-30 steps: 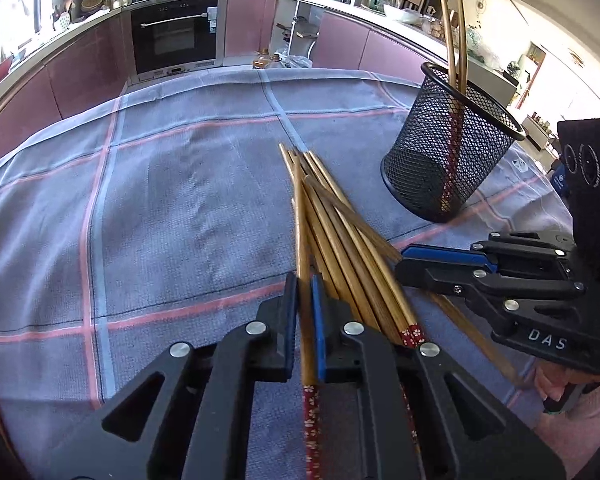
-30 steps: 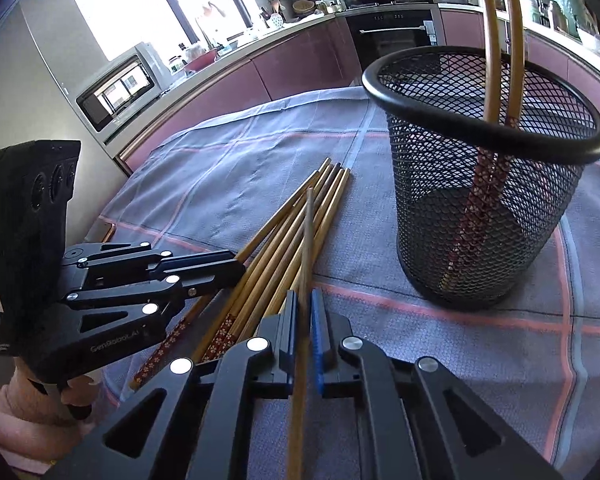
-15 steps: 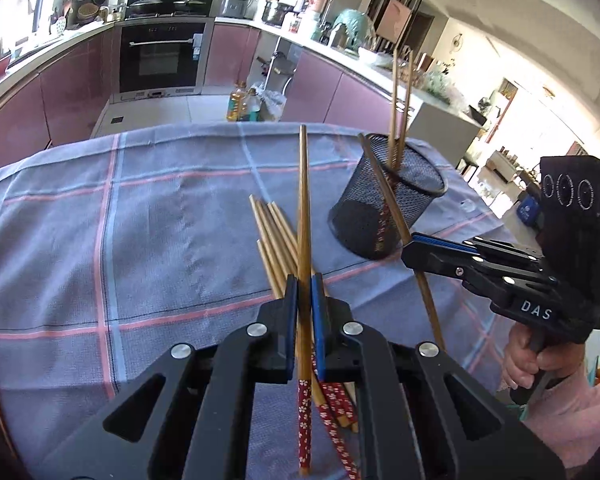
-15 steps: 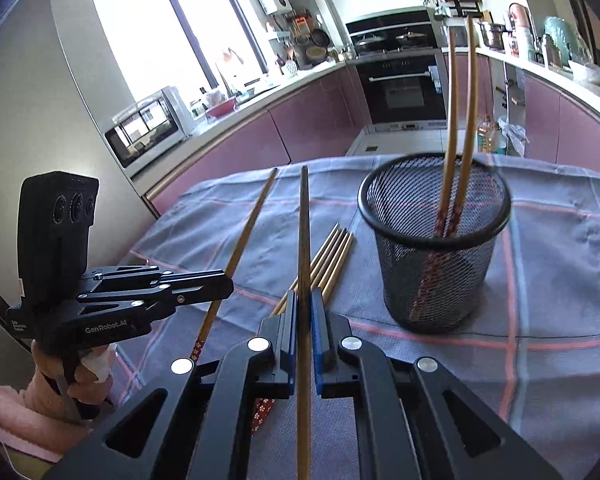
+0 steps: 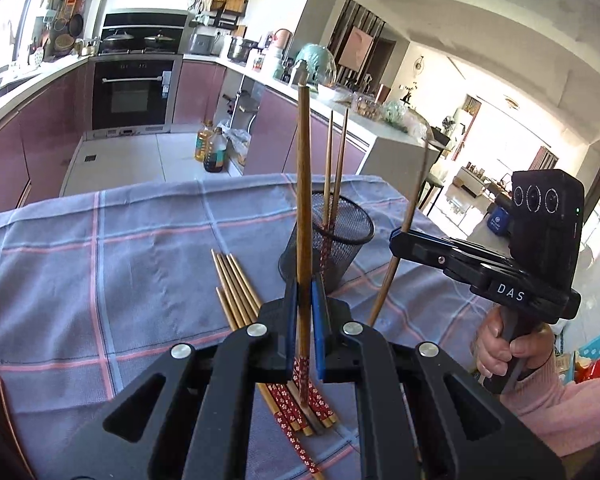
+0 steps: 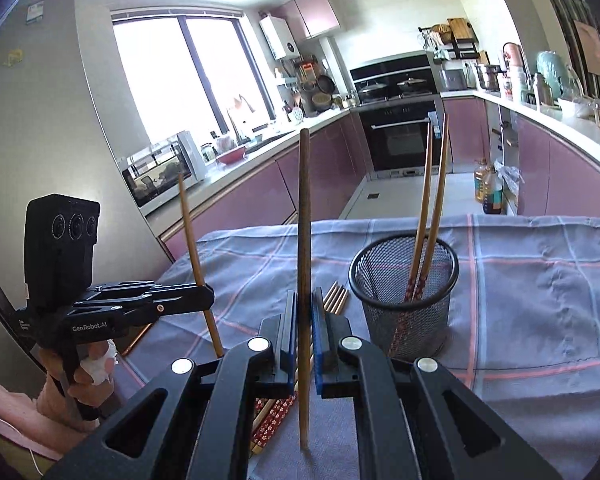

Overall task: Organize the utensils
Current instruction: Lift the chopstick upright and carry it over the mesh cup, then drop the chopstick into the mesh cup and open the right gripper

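Note:
My left gripper [image 5: 304, 308] is shut on a wooden chopstick [image 5: 303, 200] held upright, red patterned end down. My right gripper [image 6: 304, 320] is shut on another wooden chopstick [image 6: 305, 240], also upright. Each gripper shows in the other's view, the right one [image 5: 400, 238] and the left one [image 6: 208, 292], both raised above the table. A black mesh cup [image 5: 336, 240] stands on the cloth with two chopsticks [image 5: 334, 168] in it; it also shows in the right wrist view [image 6: 406, 300]. Several loose chopsticks [image 5: 236, 292] lie on the cloth near the cup.
The table is covered with a blue-grey checked cloth [image 5: 100, 264]. Behind it are pink kitchen cabinets, an oven [image 5: 132, 96] and oil bottles [image 5: 214, 148] on the floor. The table's far edge is just beyond the cup.
Both grippers have lifted their chopsticks off the pile and tilted them from lying flat to upright. The pile and the cup now lie lower and farther in both views.

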### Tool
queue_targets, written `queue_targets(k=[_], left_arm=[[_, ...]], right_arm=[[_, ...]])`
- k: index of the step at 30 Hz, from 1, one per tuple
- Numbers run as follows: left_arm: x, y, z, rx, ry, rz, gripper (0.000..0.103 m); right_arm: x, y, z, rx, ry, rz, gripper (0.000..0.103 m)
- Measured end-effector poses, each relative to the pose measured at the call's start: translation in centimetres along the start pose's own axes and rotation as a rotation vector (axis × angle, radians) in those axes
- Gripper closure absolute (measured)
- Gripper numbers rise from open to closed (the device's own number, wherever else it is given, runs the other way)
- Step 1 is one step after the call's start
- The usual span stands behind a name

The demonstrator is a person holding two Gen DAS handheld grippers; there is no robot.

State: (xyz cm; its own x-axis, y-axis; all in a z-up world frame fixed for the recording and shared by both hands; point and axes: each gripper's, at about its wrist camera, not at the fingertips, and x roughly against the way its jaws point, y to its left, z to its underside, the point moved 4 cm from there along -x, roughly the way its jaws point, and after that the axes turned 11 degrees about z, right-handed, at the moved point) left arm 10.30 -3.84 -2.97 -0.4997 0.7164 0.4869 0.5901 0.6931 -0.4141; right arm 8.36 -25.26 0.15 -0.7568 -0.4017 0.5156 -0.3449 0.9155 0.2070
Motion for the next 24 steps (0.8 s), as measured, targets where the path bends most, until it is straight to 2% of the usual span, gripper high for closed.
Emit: queue_targets(k=[13,24], left_arm=[[-0.1,-1.6,-4.9,-0.024,-0.110,0.017,0.095],[-0.7,-4.4,-9.8,-0.098,-0.183,0.020,0.095]], right_arm=[[1.9,-1.1,-4.5,0.033,-0.112,0.035,0.097],[3.2,-1.5,-8.2,0.077,-0.192,0.068,0.097]])
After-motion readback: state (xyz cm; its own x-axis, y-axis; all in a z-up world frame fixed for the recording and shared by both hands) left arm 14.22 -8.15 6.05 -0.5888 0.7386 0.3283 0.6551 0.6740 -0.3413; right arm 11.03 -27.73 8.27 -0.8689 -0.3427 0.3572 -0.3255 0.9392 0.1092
